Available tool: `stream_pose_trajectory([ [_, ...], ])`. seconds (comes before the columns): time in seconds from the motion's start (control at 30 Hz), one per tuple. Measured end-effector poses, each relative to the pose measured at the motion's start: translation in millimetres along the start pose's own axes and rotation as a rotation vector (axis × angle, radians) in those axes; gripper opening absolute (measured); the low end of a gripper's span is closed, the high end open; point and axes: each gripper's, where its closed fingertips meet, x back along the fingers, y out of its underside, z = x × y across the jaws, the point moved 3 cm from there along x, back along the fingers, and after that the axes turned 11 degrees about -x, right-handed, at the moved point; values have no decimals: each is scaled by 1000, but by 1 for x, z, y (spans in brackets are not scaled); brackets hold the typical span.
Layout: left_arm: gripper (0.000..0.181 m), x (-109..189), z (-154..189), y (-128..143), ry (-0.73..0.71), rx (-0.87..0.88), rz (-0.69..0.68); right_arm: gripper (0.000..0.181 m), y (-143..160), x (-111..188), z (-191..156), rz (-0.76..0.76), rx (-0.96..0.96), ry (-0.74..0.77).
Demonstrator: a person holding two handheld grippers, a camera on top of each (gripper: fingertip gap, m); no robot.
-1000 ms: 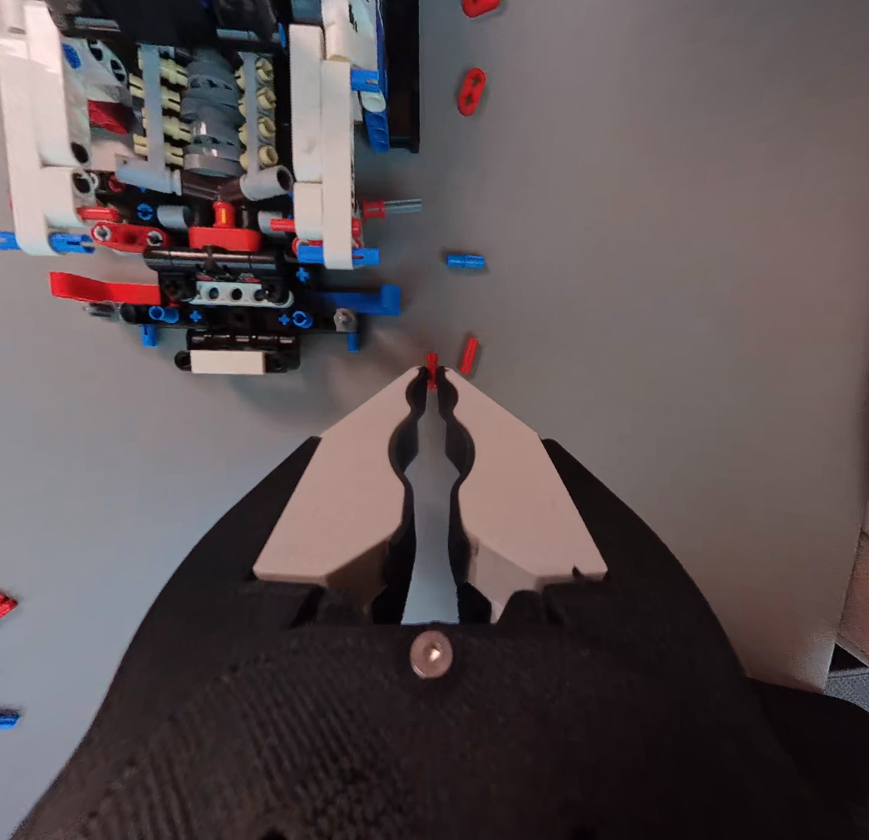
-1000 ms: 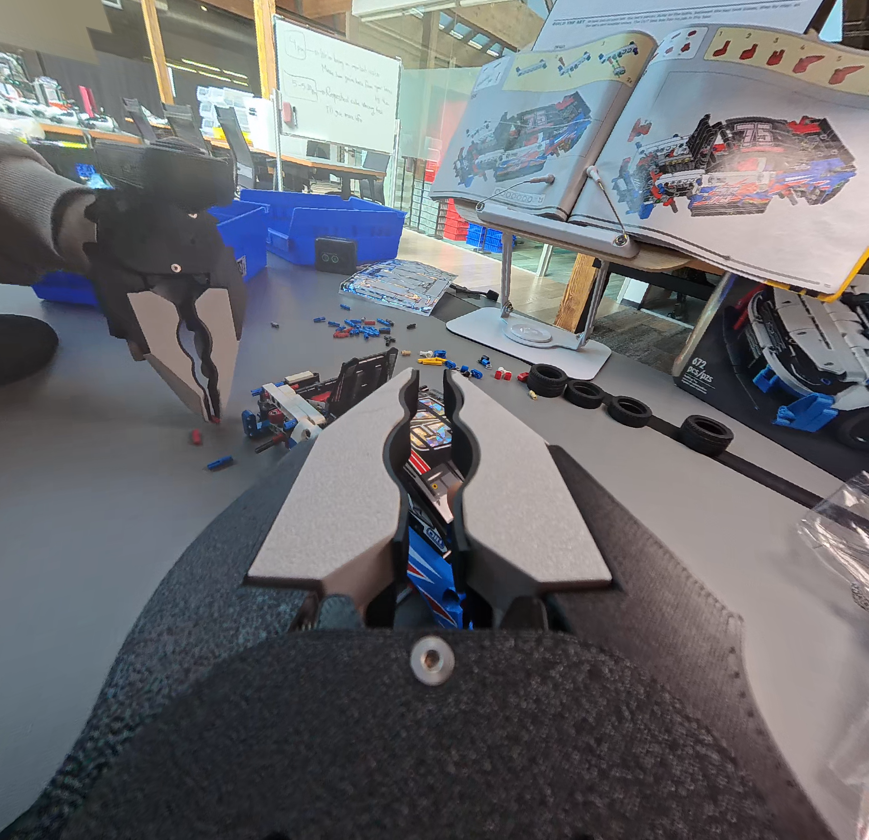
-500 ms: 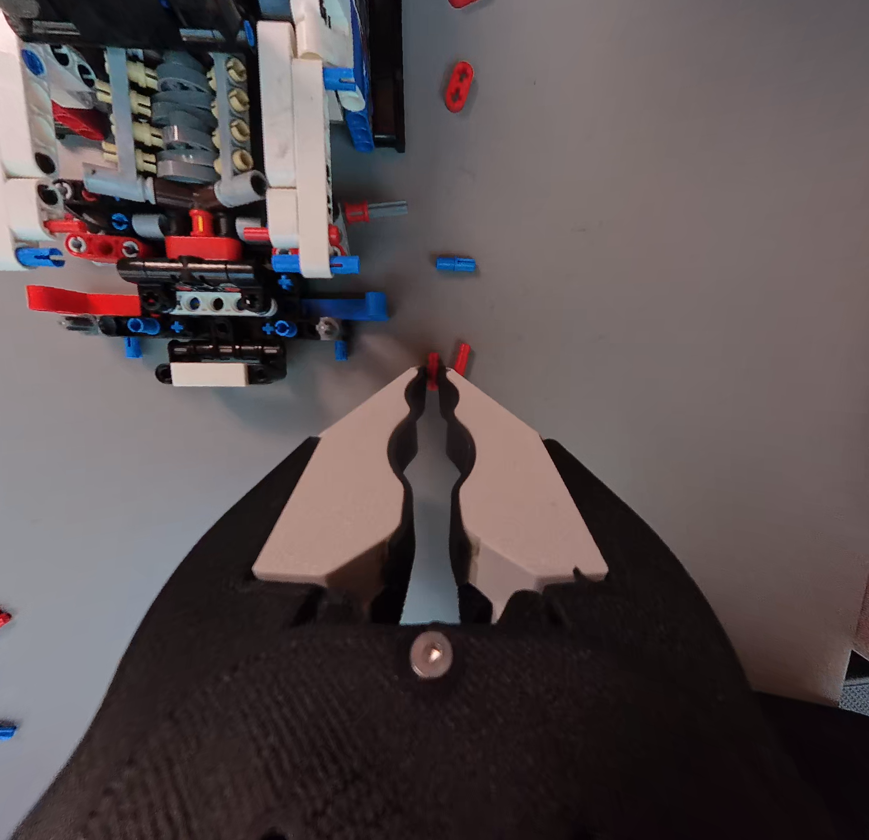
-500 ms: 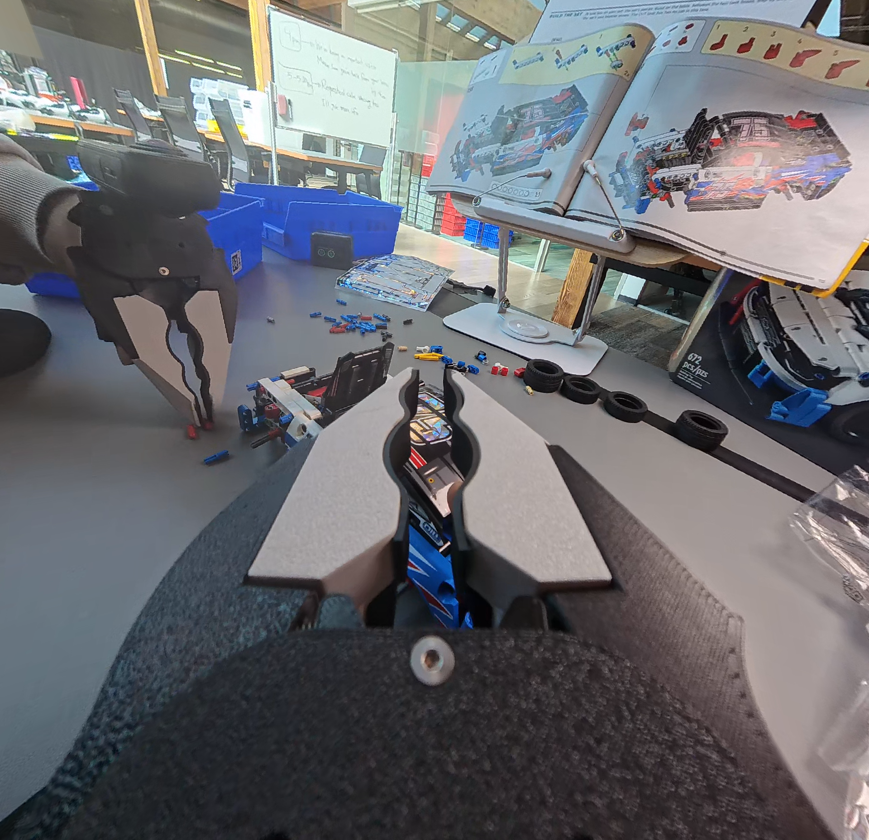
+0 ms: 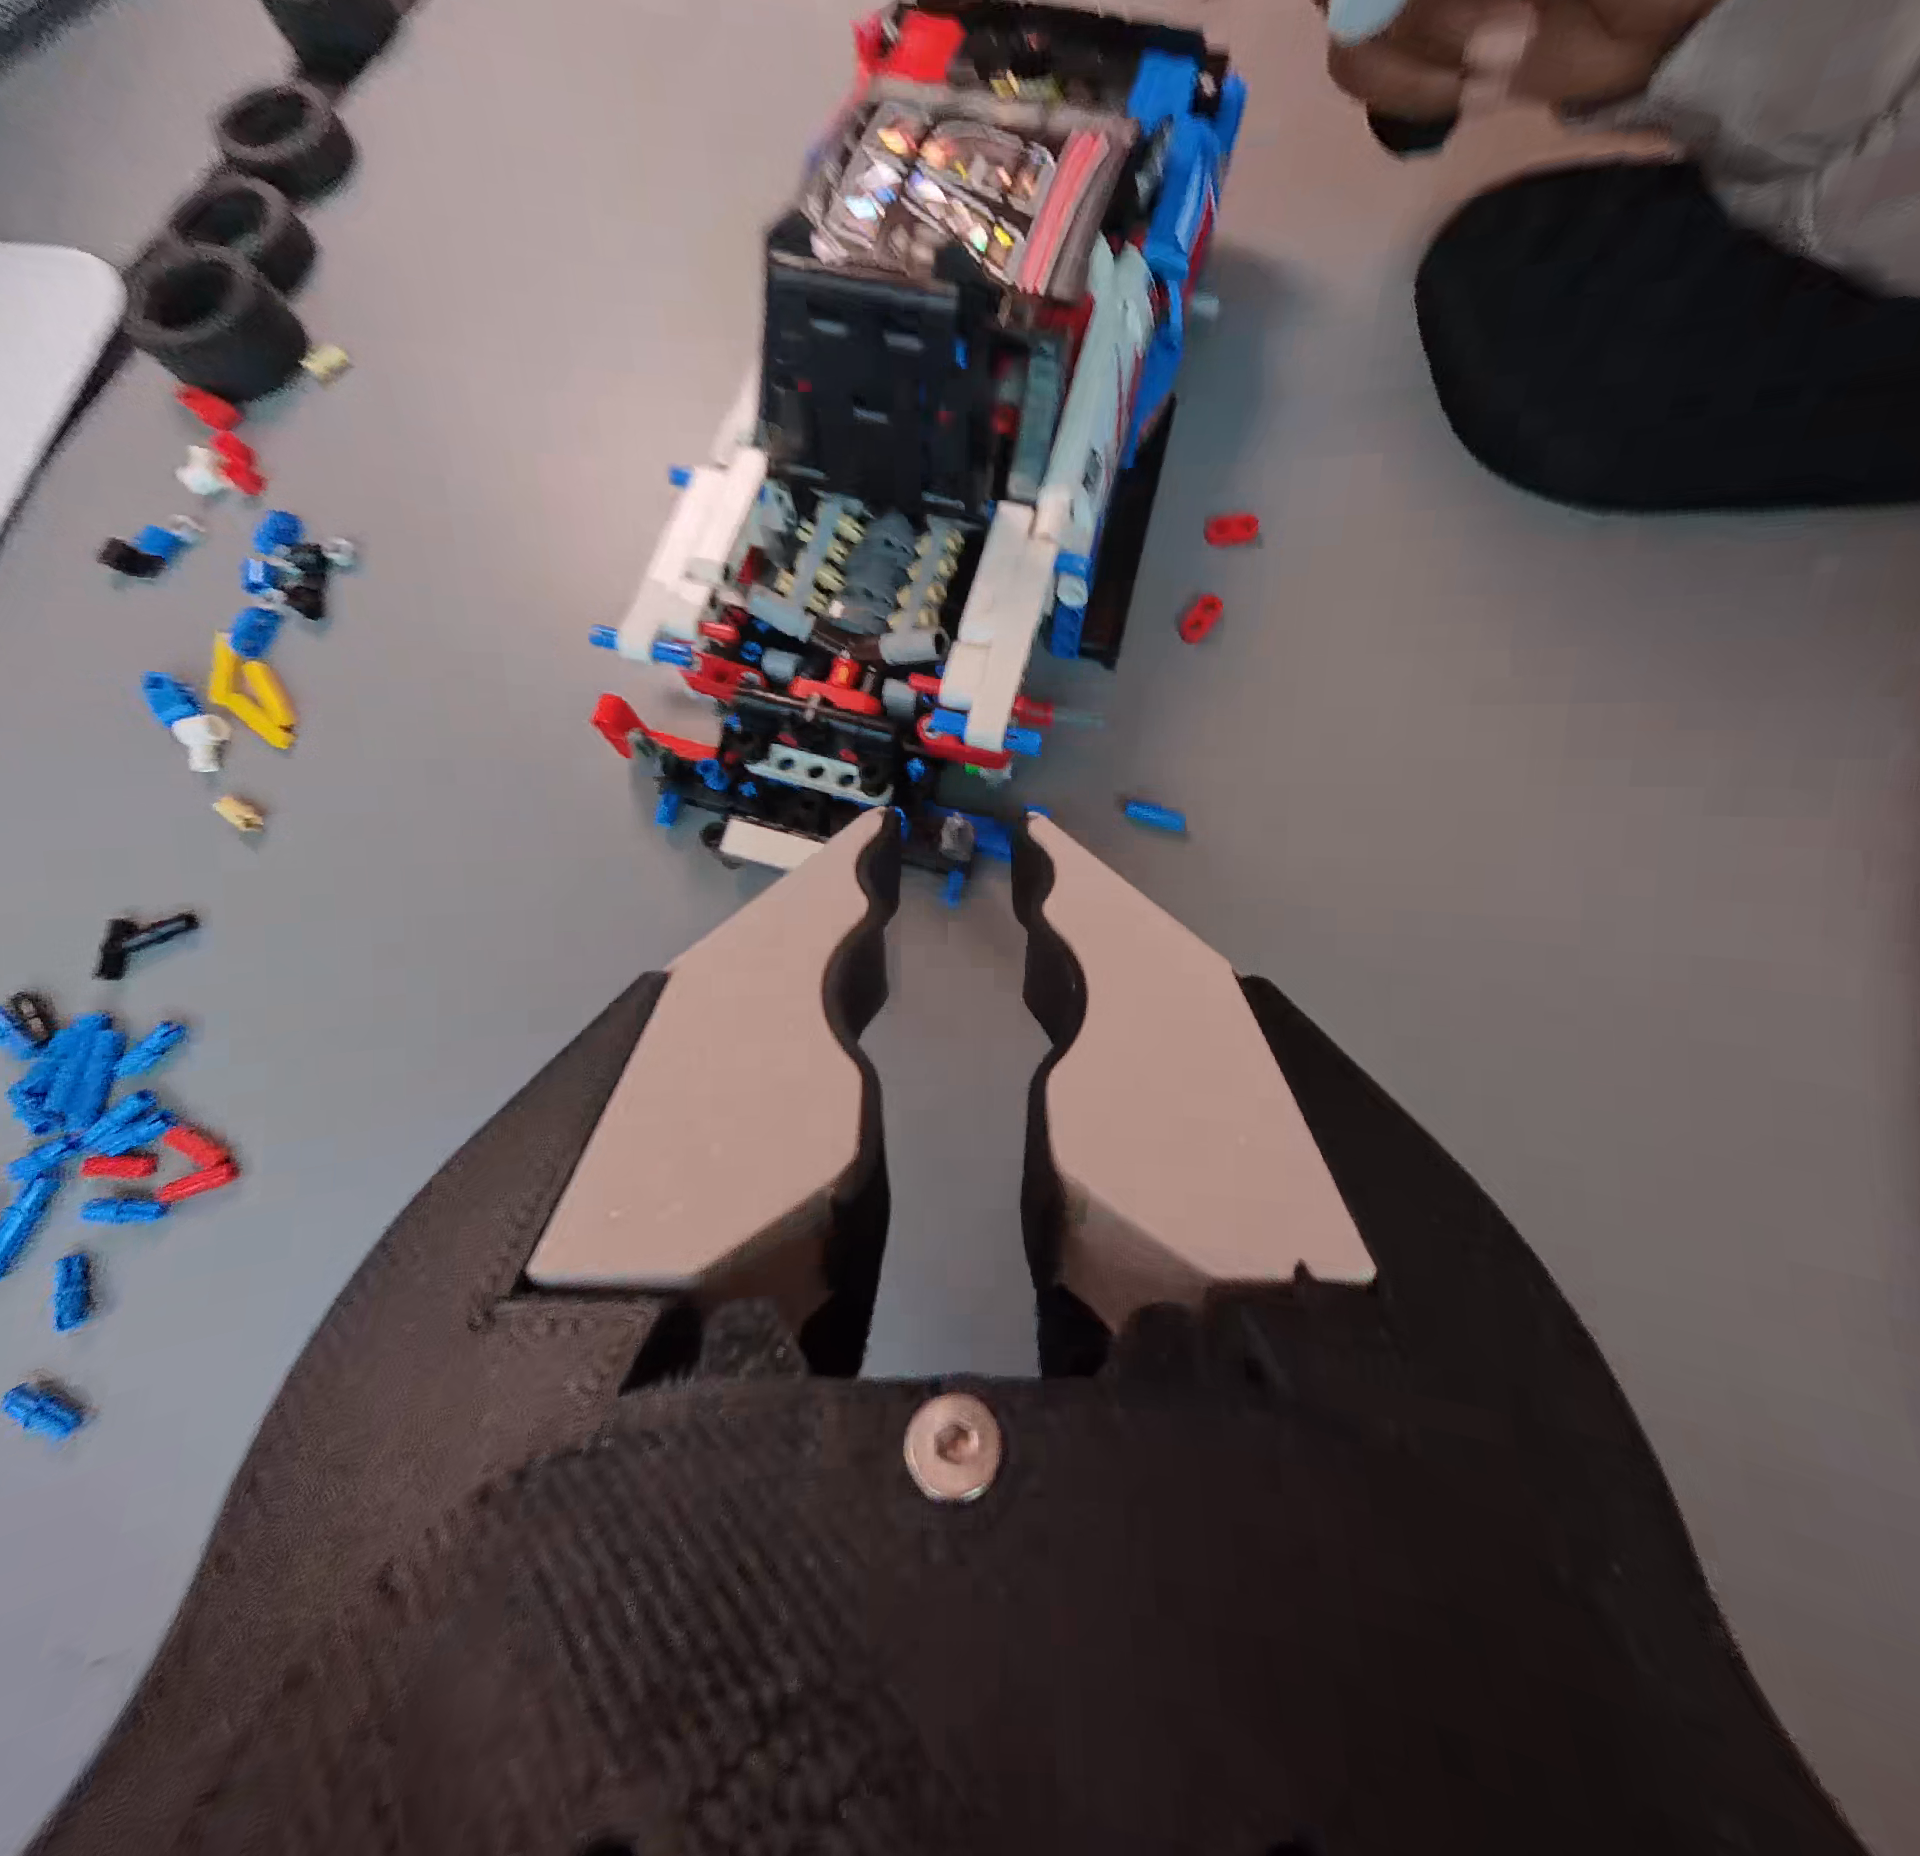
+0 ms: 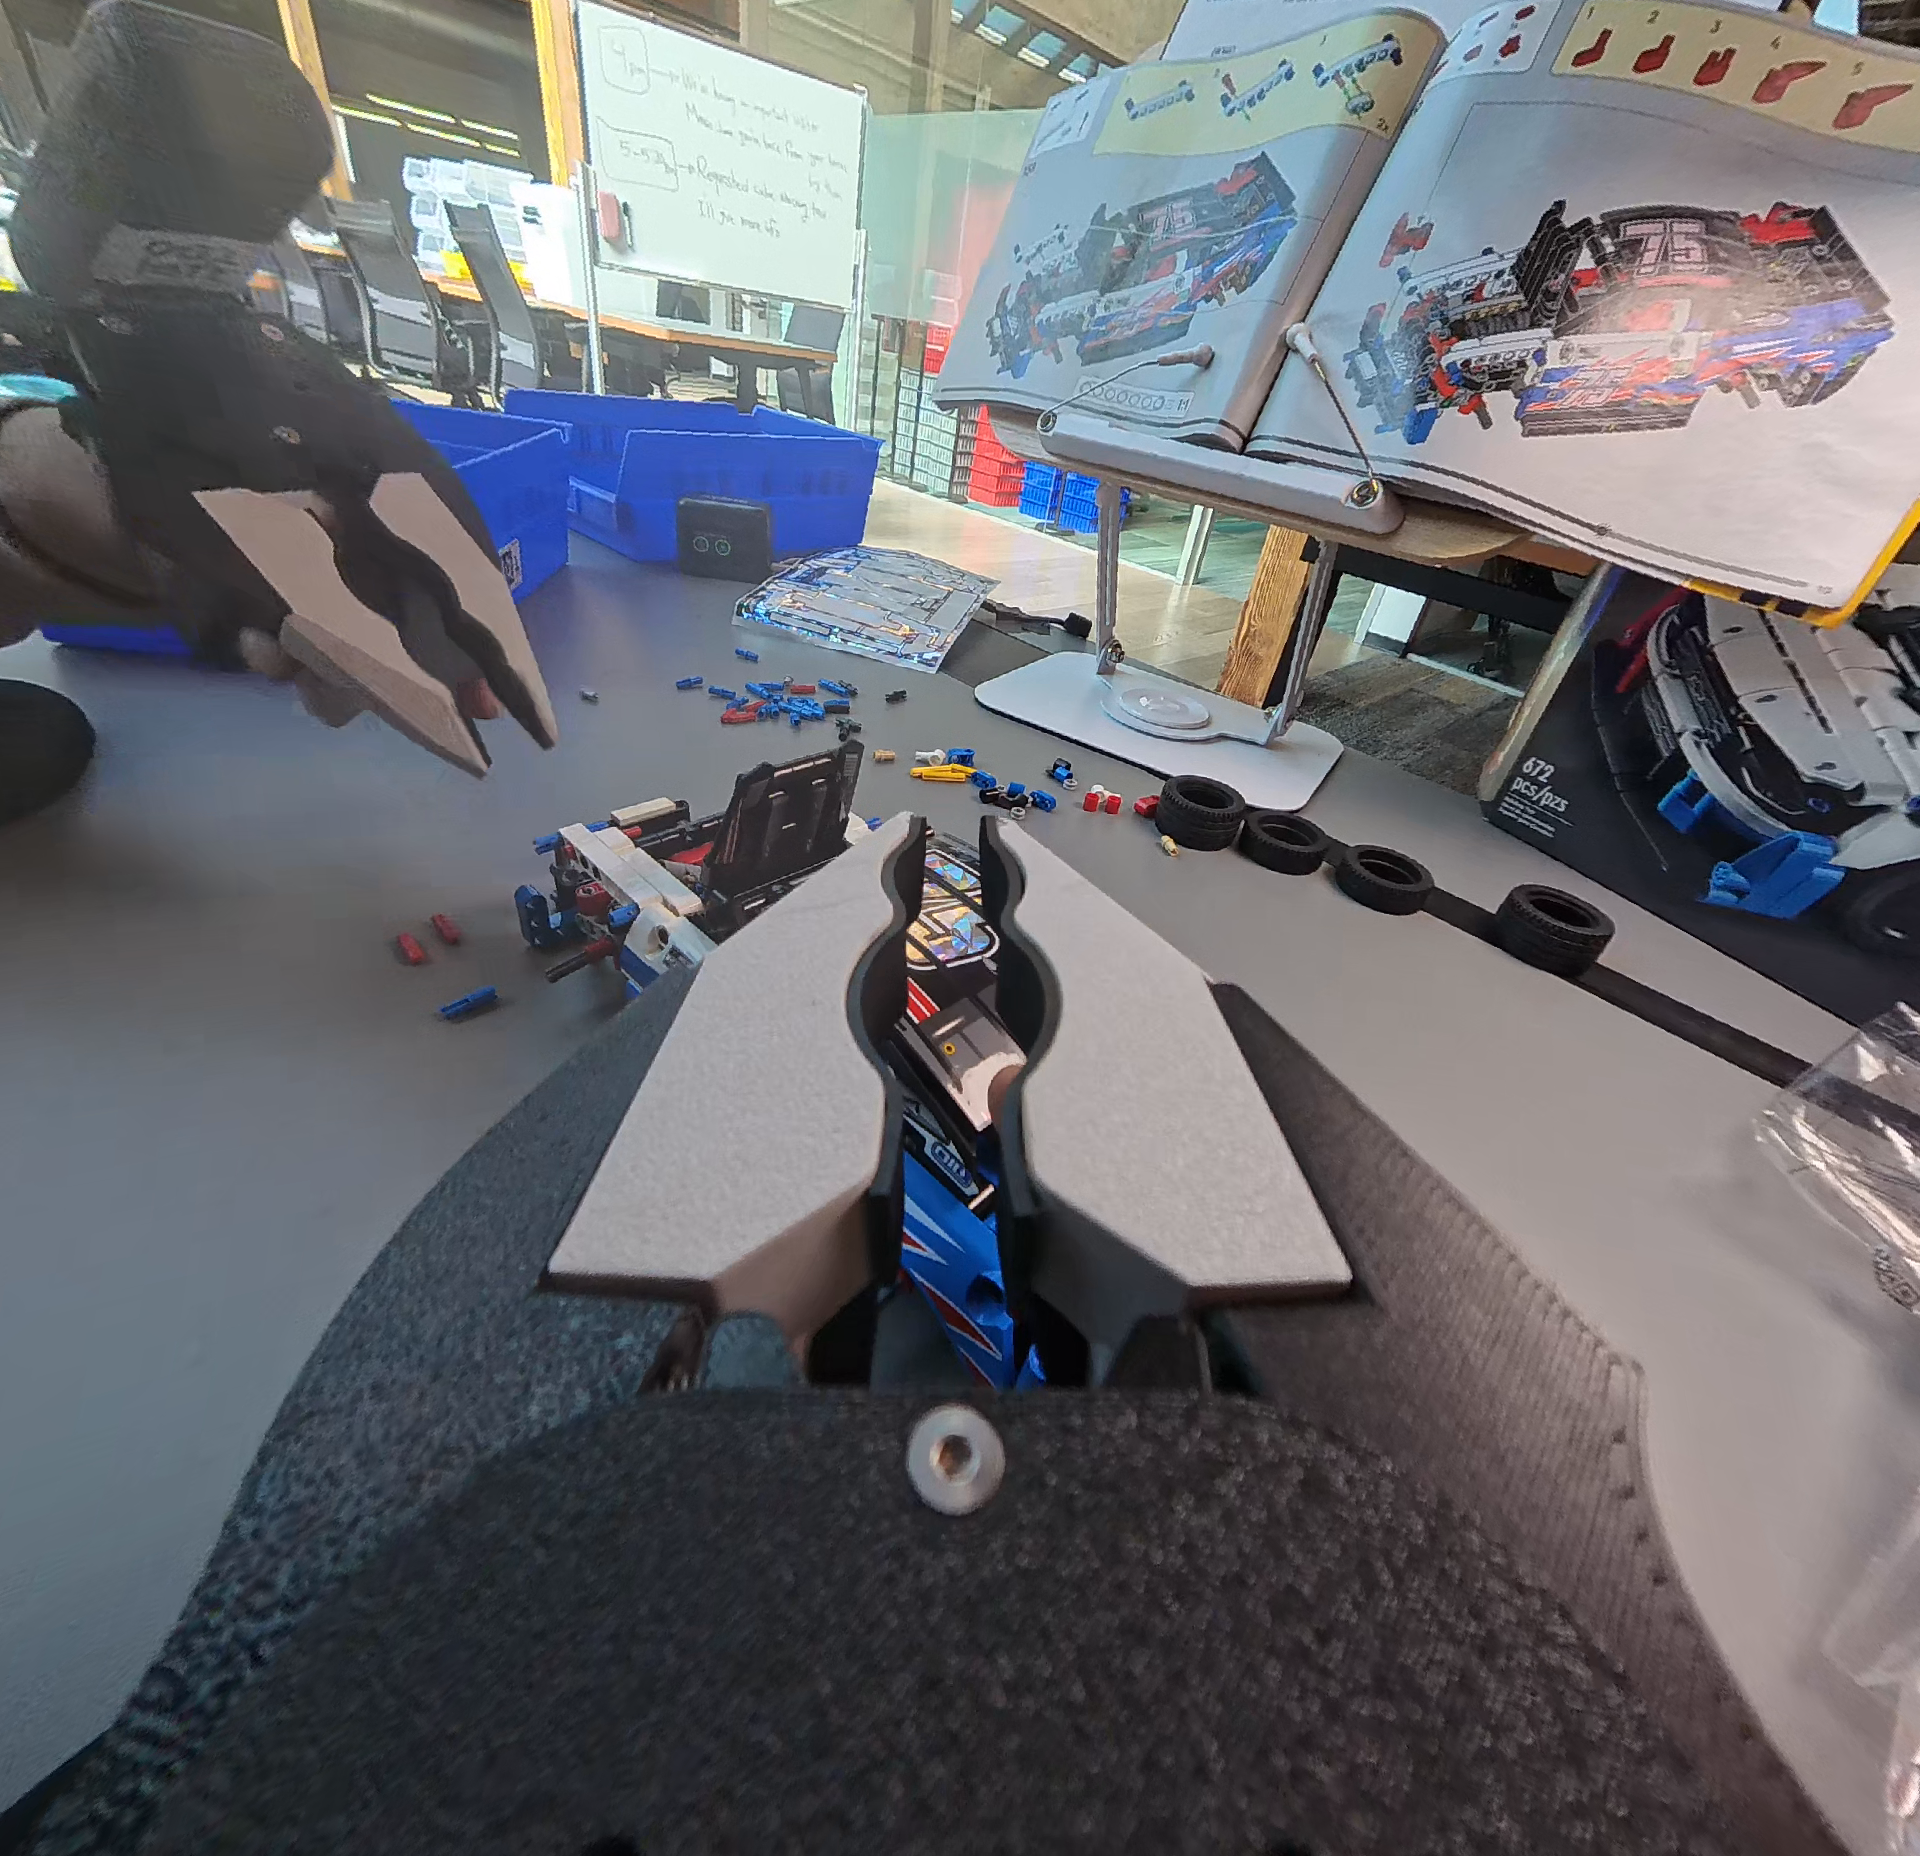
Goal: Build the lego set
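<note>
Left wrist view: the left tool (image 5: 956, 830) is hovering over the grey bench (image 5: 1507, 1027), its two grey fingers standing apart with nothing between them.
Task piece: the half-built red, white, blue and black lego car (image 5: 935, 435) is sitting on the bench just beyond the left tool's tips, its open engine end facing the camera.
Right tool: the right tool (image 6: 951, 835) is reaching over the car's far end, its fingers showing only a narrow slit; the blue side panel is showing through the slit, and I cannot tell whether it is gripping.
Loose parts, right: two small red two-hole links (image 5: 1231, 528) and one blue pin (image 5: 1153, 814) are lying near the car.
Loose parts, left: a heap of blue and red pins (image 5: 83, 1100) is lying near, and four black rubber tyres (image 5: 239, 217) are lining up far left.
Background: an open instruction booklet (image 6: 1558, 300) is resting on a metal stand, with blue plastic bins (image 6: 727, 476) sitting far left.
</note>
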Motion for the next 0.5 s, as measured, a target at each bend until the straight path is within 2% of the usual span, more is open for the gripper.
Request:
stream_pose_trajectory([
  [0.03, 21, 7, -7, -3, -60, 25, 58, 8, 1, 0, 0, -2, -1, 1],
  [0.13, 27, 28, -23, -3, -224, 95, 185, 8, 3, -2, 1, -10, -5, 7],
  [0.33, 36, 55, -47, 17, -438, 228, 349, 8, 8, -5, 5, -24, -10, 27],
  [0.5, 43, 71, -59, 28, -551, 294, 463, 8, 9, -7, 6, -16, -3, 46],
])
